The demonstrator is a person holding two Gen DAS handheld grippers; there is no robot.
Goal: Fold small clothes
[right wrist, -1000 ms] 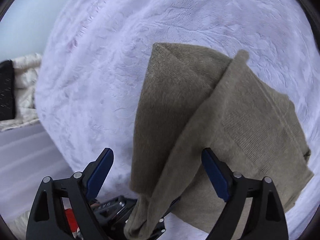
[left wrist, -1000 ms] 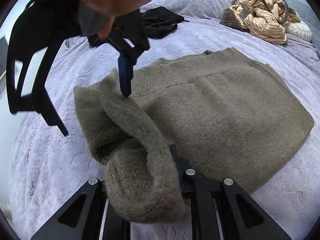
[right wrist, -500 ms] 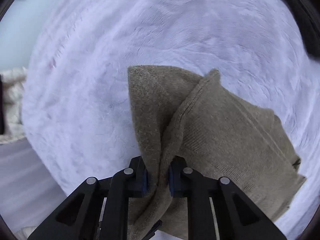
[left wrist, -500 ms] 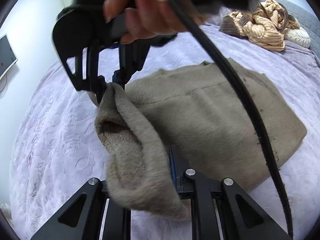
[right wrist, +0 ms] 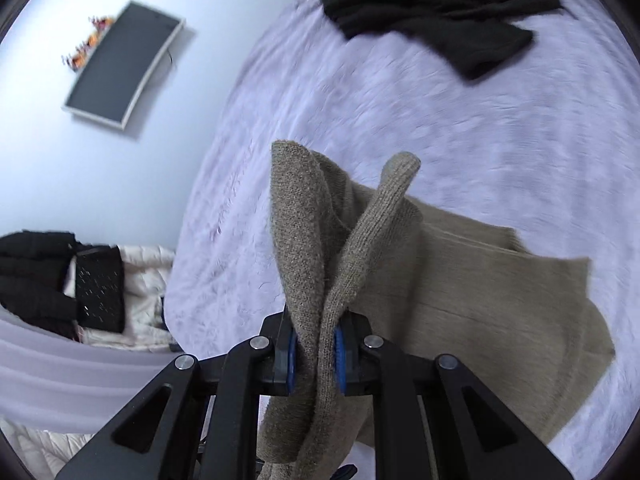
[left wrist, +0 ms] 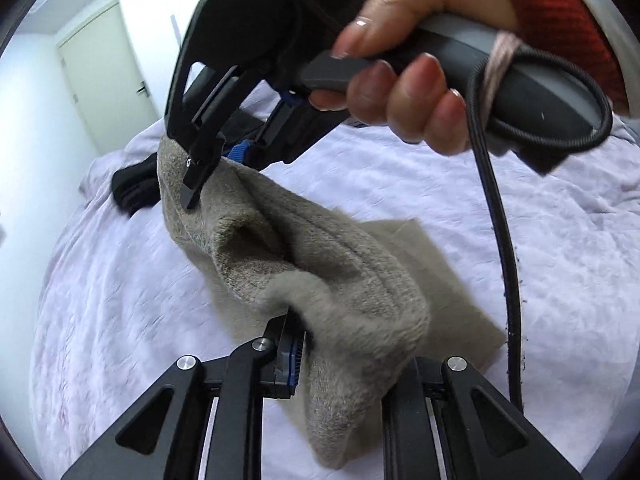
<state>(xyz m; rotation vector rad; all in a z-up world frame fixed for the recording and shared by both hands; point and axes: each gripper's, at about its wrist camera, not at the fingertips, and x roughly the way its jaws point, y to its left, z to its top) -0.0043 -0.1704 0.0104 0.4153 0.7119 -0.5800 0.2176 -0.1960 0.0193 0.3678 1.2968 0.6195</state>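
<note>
Sweater (right wrist: pixel 480 280): taupe knit, bunched, partly lifted off bedspread (right wrist: pixel 440 120); left tongs (left wrist: pixel 316 352) and right tongs (right wrist: pixel 314 356) both clamped on it.

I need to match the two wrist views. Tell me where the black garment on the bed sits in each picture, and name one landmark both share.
Left wrist view: the black garment lies at the left edge of the bed, partly hidden behind the lifted taupe sweater.
Right wrist view: the black garment lies at the top right, spread on the lavender bedspread.
Shared landmark: the taupe sweater, clamped in both grippers.
</note>
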